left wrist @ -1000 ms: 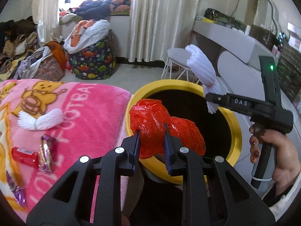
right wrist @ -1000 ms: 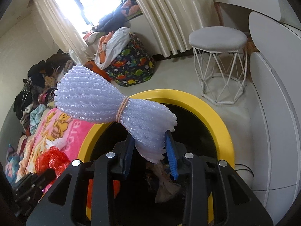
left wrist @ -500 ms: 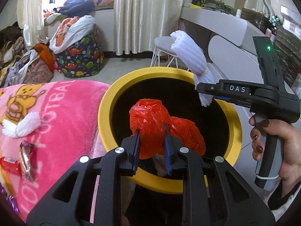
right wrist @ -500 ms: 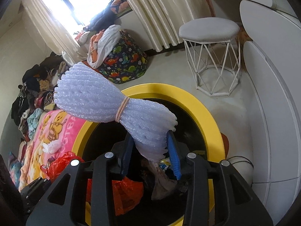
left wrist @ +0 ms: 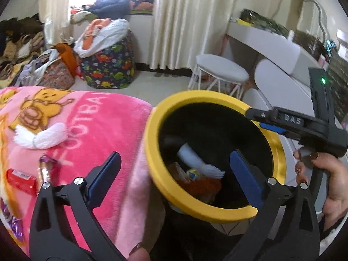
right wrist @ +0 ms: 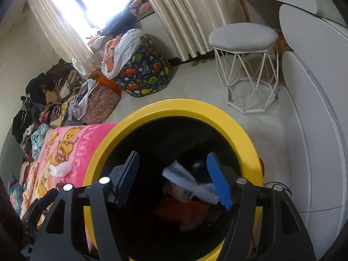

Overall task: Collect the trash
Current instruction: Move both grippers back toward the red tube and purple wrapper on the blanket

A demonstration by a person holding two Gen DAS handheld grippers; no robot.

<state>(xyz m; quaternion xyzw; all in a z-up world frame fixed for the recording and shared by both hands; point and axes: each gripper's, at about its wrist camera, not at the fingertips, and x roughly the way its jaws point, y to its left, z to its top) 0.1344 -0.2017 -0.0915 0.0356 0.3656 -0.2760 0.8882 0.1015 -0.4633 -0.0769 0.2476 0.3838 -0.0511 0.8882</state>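
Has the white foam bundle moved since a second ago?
Yes. The white foam bundle has left the right tongs, now open, and dropped below the yellow rim into the bin.

Home bedroom: pink blanket [left wrist: 91,117], clothes piles [right wrist: 43,100], curtains [left wrist: 187,21], stool [right wrist: 243,34].

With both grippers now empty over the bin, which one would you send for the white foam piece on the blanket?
Left. The left gripper is open beside the pink blanket, near the white foam piece; the right gripper hangs over the yellow bin.

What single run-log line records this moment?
phase: drop done | left gripper: open | right gripper: open | white foam net, red bag: in yellow bin | on pink blanket: foam piece, wrappers
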